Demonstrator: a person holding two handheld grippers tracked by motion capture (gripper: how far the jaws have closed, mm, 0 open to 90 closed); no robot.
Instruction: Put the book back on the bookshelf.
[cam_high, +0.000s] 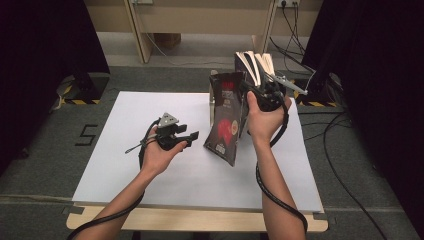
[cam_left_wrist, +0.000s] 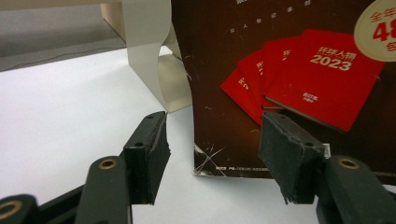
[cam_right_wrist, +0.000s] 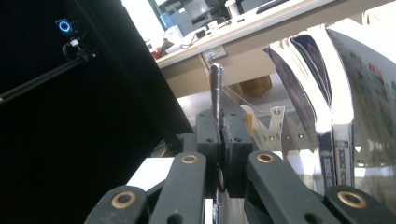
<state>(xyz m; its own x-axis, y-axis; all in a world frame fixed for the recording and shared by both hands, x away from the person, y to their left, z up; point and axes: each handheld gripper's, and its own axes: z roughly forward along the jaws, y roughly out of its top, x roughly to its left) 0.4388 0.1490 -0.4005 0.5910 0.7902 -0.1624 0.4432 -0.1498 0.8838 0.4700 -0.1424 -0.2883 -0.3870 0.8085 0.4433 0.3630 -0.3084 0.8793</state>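
A dark magazine (cam_high: 226, 125) with red books printed on its cover (cam_left_wrist: 280, 70) hangs tilted over the middle of the white table sheet (cam_high: 150, 110). My right gripper (cam_high: 252, 91) is shut on its upper edge, and the thin edge (cam_right_wrist: 215, 88) rises between the closed jaws of that gripper (cam_right_wrist: 222, 119). My left gripper (cam_high: 190, 138) stands open just left of the magazine's lower part. In the left gripper view its jaws (cam_left_wrist: 215, 119) straddle the worn bottom corner without pressing on it. Whether the lower edge touches the sheet I cannot tell.
Several books (cam_high: 257, 65) stand upright in a pale metal bookend (cam_left_wrist: 149, 60) at the back right of the table, right behind the magazine and close beside my right gripper (cam_right_wrist: 327, 93). Cables run over the floor at the right. The table's wooden front edge (cam_high: 200, 220) is near the forearms.
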